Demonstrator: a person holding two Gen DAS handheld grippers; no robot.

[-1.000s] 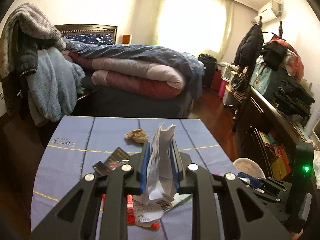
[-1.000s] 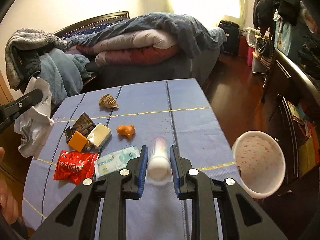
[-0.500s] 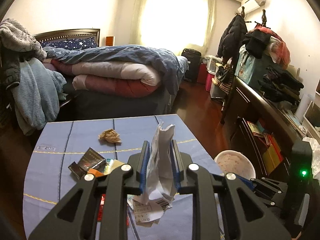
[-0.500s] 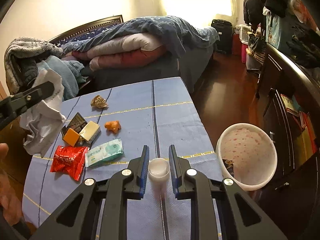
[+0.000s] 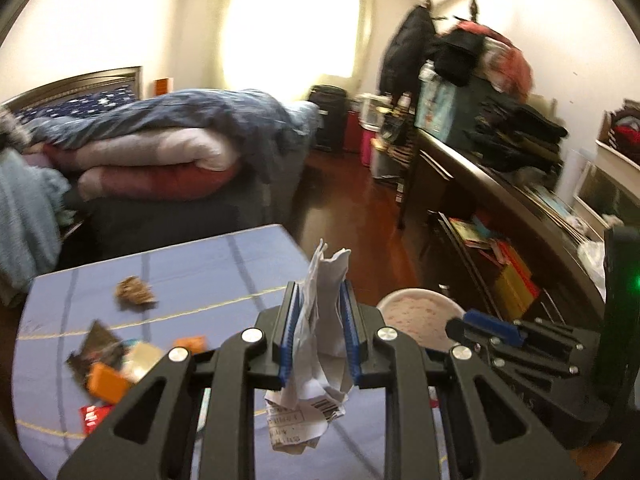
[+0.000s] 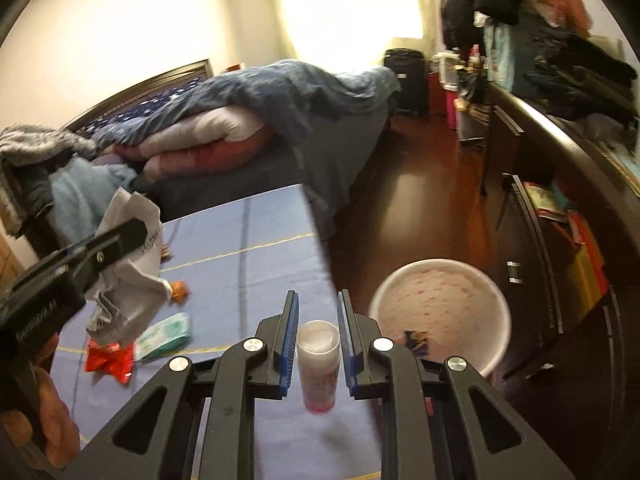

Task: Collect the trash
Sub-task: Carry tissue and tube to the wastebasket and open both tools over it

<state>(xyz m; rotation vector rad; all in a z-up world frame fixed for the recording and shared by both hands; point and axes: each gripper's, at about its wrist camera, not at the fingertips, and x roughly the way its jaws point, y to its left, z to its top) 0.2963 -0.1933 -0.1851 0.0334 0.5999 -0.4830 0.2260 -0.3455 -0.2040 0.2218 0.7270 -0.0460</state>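
Note:
My left gripper is shut on crumpled white paper with a printed label, held above the blue table. From the right wrist view the left gripper and its paper show at the left. My right gripper is shut on a small white and pink bottle, held above the table's right edge. A white and pink bin stands on the floor just right of the table; it also shows in the left wrist view, with a dark wrapper inside.
On the table lie a brown paper ball, a dark wrapper, an orange box, a red packet, a tissue pack and an orange scrap. A bed stands behind. A dark cabinet is right.
Both grippers have swung right with their loads. The bin has come closer to the right gripper's tips. The bottle now hangs upright between the right fingers.

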